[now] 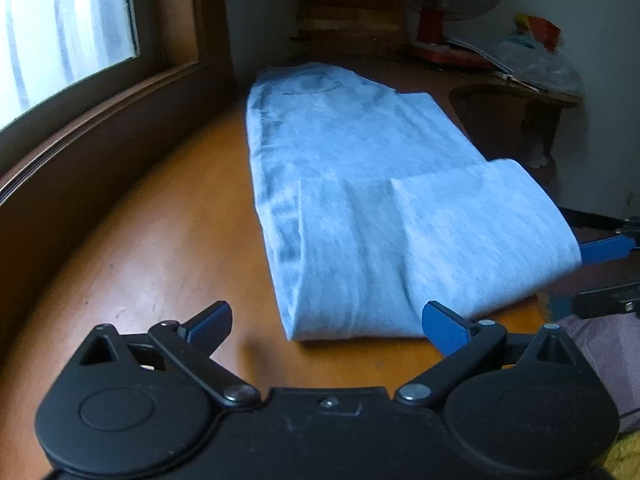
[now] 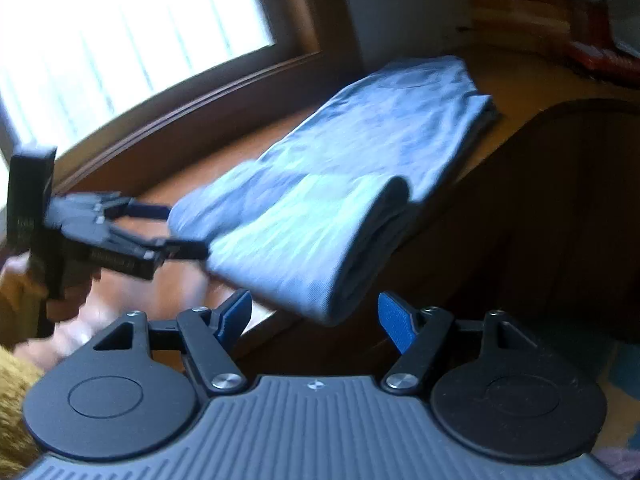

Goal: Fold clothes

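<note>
Left wrist view: shirt (image 1: 360,184), light blue-grey, already folded into a long strip, lies on the wood table (image 1: 160,240), long axis running away from camera toward the far wall; window (image 1: 60,32) is left of the shirt, fan (image 1: 440,4) beyond its far end. Left gripper (image 1: 326,322) sits just off the shirt's near end, jaws spread, nothing between them; its right finger is just beside the near hem, contact unclear. The shirt's near right corner is doubled over and looks lifted off the table, blurred. A blue finger of the right gripper (image 1: 608,246) shows just right of that corner; whether it touches is hard to tell. Right wrist view: right gripper (image 2: 316,316) has jaws spread, with the shirt's (image 2: 320,184) near corner hanging just above and between them, not pinched. Left gripper (image 2: 176,232) is at the shirt's left near end, jaws look parted at the cloth edge. Likely step: grab both near corners and fold the strip lengthwise toward the far end. To do it well, close each gripper on all layers at the hem, corners level, lift together, carry over evenly, land the hem square on the far edge. Risk: grabbing only the top layer, so the strip opens.
</note>
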Tool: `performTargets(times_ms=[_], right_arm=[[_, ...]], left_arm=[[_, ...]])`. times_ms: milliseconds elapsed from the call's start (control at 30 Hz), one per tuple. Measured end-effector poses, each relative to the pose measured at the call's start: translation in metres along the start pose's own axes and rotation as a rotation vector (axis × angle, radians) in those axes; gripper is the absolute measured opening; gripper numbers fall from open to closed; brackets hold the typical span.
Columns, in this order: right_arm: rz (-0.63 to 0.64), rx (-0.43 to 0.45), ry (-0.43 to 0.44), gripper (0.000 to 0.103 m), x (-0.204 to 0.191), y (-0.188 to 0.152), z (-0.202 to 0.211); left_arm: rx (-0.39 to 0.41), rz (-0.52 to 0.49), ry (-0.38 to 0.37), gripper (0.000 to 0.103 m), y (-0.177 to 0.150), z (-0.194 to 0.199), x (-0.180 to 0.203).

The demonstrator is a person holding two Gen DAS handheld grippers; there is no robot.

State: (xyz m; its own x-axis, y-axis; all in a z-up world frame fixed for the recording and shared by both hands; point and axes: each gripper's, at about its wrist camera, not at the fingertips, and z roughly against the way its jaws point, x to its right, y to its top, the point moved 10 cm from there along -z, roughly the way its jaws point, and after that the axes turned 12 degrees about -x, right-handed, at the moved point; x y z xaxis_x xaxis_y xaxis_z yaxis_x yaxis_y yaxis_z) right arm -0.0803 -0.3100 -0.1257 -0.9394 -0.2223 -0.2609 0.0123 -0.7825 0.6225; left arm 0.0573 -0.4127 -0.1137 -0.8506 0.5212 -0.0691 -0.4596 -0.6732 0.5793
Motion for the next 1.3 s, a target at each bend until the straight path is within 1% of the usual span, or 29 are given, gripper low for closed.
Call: performTargets(times_ms=[167,333,467,600,733,867,967,1000,1033,1067,1100,1133,1200,1300], right_arm=[[0.051,-0.02,-0.03,0.073,-0.009,-0.006,-0.009],[0.07,-0.012,-0.057,0.073,-0.006,-0.009,-0.007],[0.069,0.006,-0.078,0.072,-0.003,-0.008,-0.008],[0.072,0.03,-0.09,0.072,-0.004,-0.005,-0.01],[0.091,0.023,-0.105,0.072,-0.009,-0.008,-0.011],[0.097,0.027,-0.115,0.072,-0.012,-0.01,-0.011],[0.085,0.049,-0.134,0.072,-0.008,-0.007,-0.012],[0.081,0.059,-0.145,0.068,-0.007,-0.005,-0.012],[0.08,0.068,-0.149,0.058,-0.006,-0.004,-0.012],[0.078,0.078,-0.153,0.052,-0.004,-0.002,-0.012],[0.072,0.081,-0.169,0.04,-0.002,-0.001,-0.012],[0.073,0.08,-0.176,0.036,-0.001,0.0,-0.011],[0.072,0.086,-0.172,0.033,0.0,0.002,-0.009],[0.078,0.107,-0.176,0.031,-0.001,0.006,-0.004]], left_arm=[[-0.011,-0.091,0.019,0.102,-0.013,0.003,0.01],[-0.011,-0.05,-0.029,0.102,-0.01,-0.004,0.012],[0.002,-0.066,-0.064,0.102,-0.004,-0.01,0.017],[-0.006,-0.066,-0.103,0.103,0.0,-0.015,0.018],[-0.003,-0.073,-0.087,0.103,-0.003,-0.011,0.019],[-0.009,-0.058,-0.096,0.103,-0.005,-0.01,0.018],[-0.012,-0.057,-0.097,0.103,-0.005,-0.01,0.017],[-0.013,-0.058,-0.097,0.103,-0.005,-0.01,0.017],[-0.014,-0.06,-0.097,0.103,-0.005,-0.01,0.017],[-0.014,-0.065,-0.098,0.103,-0.004,-0.011,0.018],[-0.014,-0.071,-0.098,0.103,-0.003,-0.011,0.018],[-0.013,-0.078,-0.098,0.103,-0.002,-0.011,0.019],[-0.009,-0.098,-0.088,0.103,0.0,-0.012,0.021],[-0.011,-0.103,-0.075,0.103,0.002,-0.013,0.022]])
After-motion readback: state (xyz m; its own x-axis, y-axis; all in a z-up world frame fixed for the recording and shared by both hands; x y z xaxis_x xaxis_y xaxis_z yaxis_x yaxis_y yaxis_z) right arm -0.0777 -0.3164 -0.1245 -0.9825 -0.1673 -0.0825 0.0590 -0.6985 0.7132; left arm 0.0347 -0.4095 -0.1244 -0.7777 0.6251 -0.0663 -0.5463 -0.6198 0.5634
